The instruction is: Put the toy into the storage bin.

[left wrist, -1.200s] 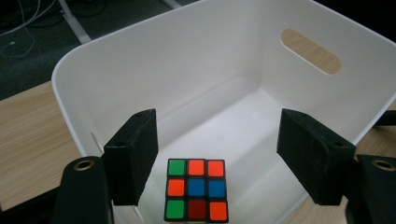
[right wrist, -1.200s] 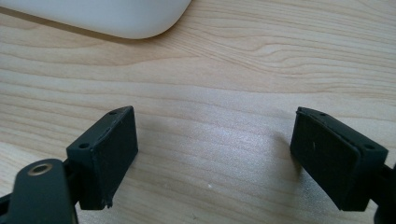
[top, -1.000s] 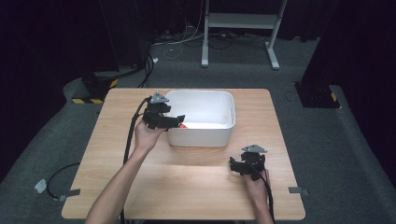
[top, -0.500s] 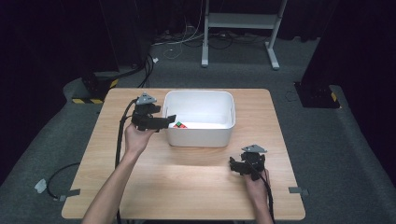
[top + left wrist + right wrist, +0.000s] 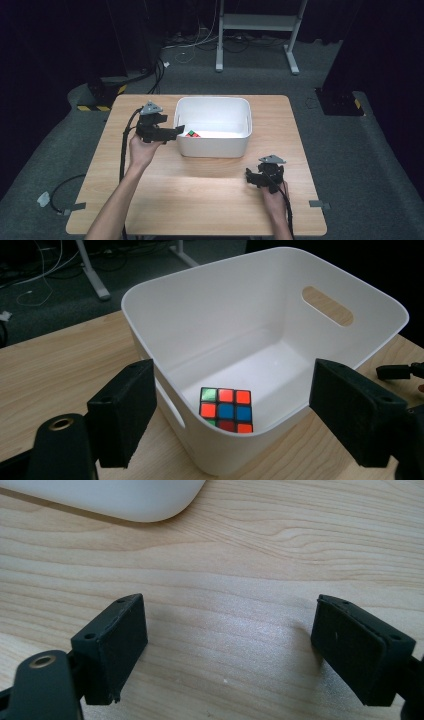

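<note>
A colourful puzzle cube (image 5: 226, 409) (image 5: 192, 134) lies on the floor of the white bin (image 5: 212, 147) (image 5: 260, 290), in its near-left corner. My left gripper (image 5: 175, 132) (image 5: 235, 420) hovers at the bin's left rim, jaws pointing toward the bin; they have just been opening and stand open with nothing pressed between them. My right gripper (image 5: 252, 176) (image 5: 230, 650) rests low over the bare wood at the front right, open, only table between its jaws.
The wooden table (image 5: 165, 200) carries the bin at its centre back. Black cables (image 5: 122, 150) trail from the left gripper off the table's left side. Dark floor surrounds the table; a white desk frame (image 5: 260, 30) stands behind.
My left gripper has drawn back leftward from inside the bin to its left rim, and its jaws have widened, leaving the cube in the bin. The right gripper has kept still.
</note>
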{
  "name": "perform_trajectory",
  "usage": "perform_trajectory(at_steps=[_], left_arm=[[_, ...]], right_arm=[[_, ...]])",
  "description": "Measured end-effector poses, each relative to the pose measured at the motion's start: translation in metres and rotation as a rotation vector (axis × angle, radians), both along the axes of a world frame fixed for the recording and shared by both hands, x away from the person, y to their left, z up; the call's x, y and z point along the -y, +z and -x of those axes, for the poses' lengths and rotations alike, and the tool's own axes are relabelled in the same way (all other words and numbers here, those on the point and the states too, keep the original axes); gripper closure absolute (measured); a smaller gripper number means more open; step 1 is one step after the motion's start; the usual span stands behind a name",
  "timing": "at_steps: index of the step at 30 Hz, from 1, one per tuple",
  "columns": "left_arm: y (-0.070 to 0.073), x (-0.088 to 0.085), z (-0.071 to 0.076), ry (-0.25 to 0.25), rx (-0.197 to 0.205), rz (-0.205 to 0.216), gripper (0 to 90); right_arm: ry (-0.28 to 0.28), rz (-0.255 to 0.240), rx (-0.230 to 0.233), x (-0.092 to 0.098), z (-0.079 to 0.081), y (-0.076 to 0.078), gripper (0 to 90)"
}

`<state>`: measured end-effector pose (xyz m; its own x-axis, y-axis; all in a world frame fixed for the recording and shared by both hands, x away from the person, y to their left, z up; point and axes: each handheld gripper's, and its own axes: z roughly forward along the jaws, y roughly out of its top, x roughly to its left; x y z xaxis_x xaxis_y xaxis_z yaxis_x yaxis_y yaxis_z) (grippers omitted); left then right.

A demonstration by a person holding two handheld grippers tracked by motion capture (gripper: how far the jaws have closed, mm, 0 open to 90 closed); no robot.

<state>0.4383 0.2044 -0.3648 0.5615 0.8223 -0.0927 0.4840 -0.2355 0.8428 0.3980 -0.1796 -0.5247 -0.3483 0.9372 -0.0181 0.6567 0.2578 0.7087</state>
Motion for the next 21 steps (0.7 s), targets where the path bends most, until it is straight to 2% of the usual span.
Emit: perform_trajectory(at_steps=[7, 14, 21], left_arm=[[-0.003, -0.012, 0.005, 0.021, -0.006, 0.021, 18.8], [0.0, -0.017, 0.009, 0.029, -0.009, 0.025, 18.3], [0.001, -0.022, 0.014, 0.033, -0.012, -0.006, 18.5]], right_arm=[[0.0, 0.0, 0.0, 0.0, 0.0, 0.0, 14.8], [-0.002, 0.001, 0.001, 0.0, 0.0, 0.0, 14.8], [-0.003, 0.002, 0.002, 0.0, 0.0, 0.0, 14.8]])
